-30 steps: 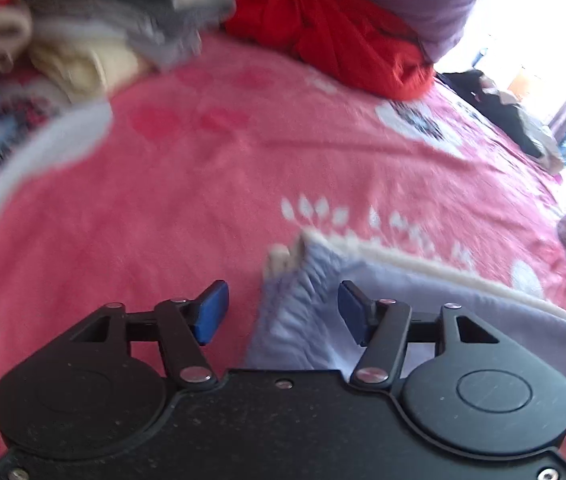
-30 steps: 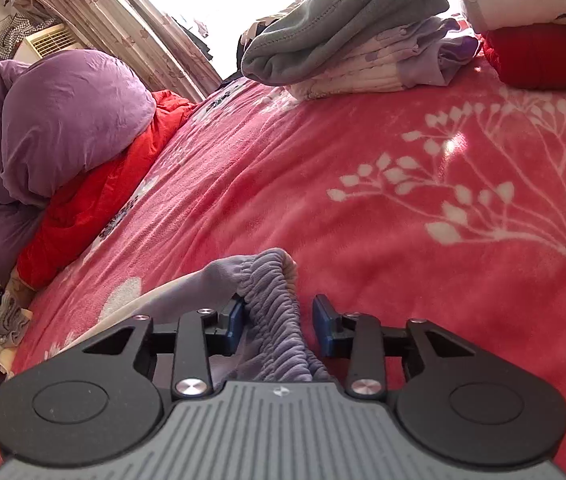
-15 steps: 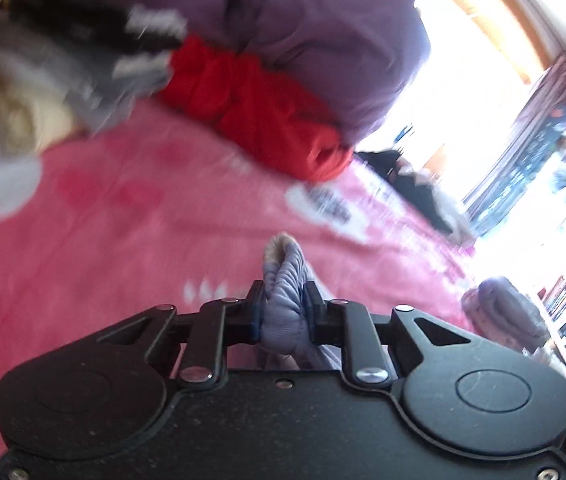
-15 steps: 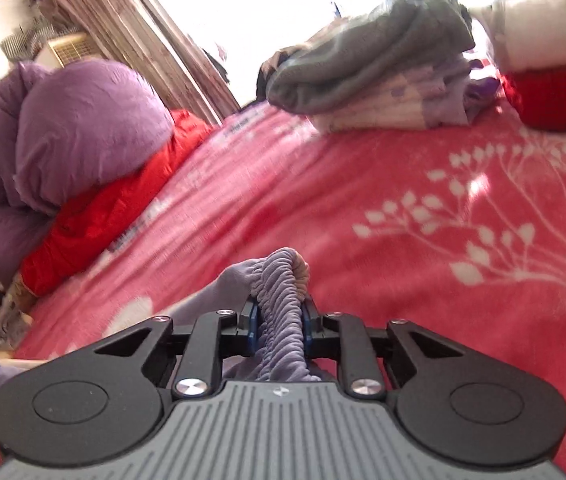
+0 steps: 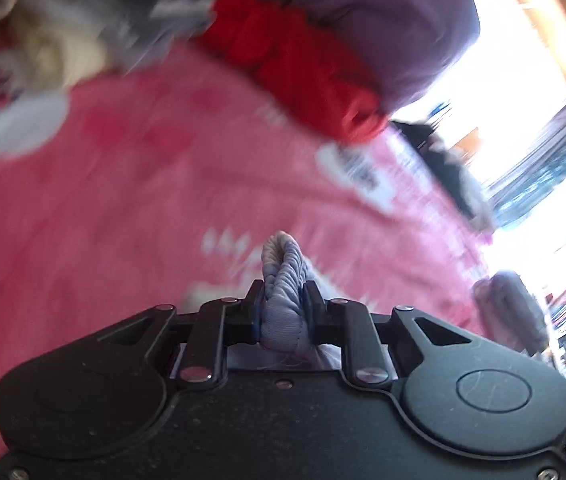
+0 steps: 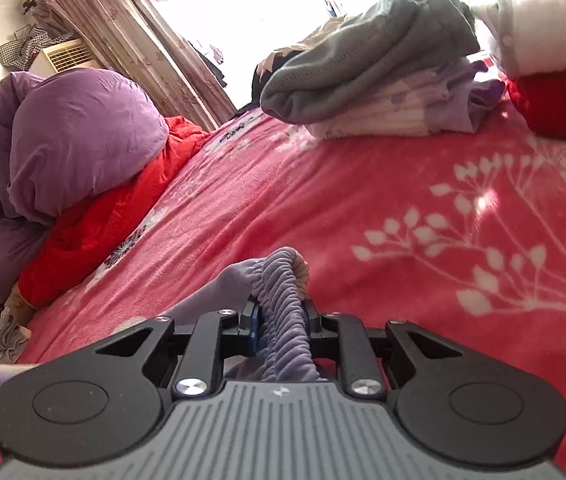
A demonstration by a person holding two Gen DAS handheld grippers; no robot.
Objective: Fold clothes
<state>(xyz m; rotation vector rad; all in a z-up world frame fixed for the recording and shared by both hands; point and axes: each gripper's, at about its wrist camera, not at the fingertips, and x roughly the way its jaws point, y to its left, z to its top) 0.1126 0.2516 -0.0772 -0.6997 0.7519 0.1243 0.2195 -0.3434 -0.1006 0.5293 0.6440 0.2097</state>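
Left wrist view: the left tongs (image 5: 283, 312) are closed tight on a bunched, gathered hem of the lilac garment (image 5: 283, 304), the fabric squeezed between both pads and poking out beyond them. The picture is smeared, so little past the grip is sharp. Beyond the garment spreads the pink blanket (image 5: 143, 200) on the bed; at its far edge sit a red bundle (image 5: 299, 64) and a purple quilt (image 5: 383, 12) above it, with a blurred heap of other clothes to the far left of the garment.

Right wrist view: the right tongs (image 6: 281, 320) are likewise clamped on a ruched edge of the same lilac garment (image 6: 283, 300) — an elastic band by the look of it — and the rest of the cloth trails off to the left of the grip, lying on the blanket (image 6: 363, 200). Well beyond the garment a folded stack (image 6: 375, 80) rests on the blanket, grey piece on top, pale lilac ones under it, with a red-and-white pile (image 6: 555, 80) just beside that.

Judging by this, some items are already folded and stacked — this garment is only gripped at two points, with every fold of it yet to be made.
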